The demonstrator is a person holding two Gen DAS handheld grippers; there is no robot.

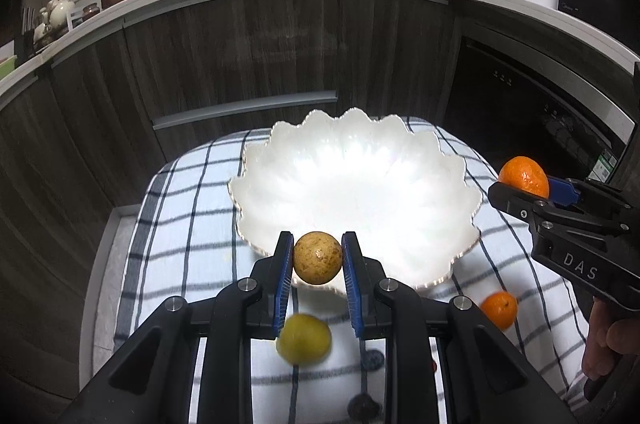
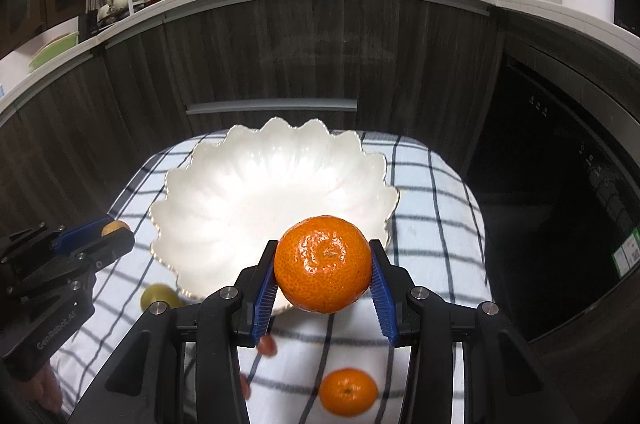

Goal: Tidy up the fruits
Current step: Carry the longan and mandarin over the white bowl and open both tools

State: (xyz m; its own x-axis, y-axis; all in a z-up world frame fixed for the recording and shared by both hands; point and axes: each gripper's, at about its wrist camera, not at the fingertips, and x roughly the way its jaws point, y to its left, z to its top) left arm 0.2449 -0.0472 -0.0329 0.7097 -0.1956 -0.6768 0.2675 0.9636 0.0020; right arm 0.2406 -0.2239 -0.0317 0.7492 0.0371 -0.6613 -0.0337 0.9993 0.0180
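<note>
Left gripper (image 1: 318, 256) is clamped on a brown fruit (image 1: 318, 257) at the near rim of the white bowl (image 1: 440, 160); its body reads "CenRoboLAI" in the right view. Right gripper (image 2: 323, 264), marked "DAS", grips an orange (image 2: 323, 263). Loose on the checked cloth (image 1: 192, 208): a green fruit (image 1: 305, 340) and a second orange (image 1: 499, 309).

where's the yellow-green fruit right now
The yellow-green fruit lies on the checked cloth just in front of the white scalloped bowl, below the left gripper.
</note>
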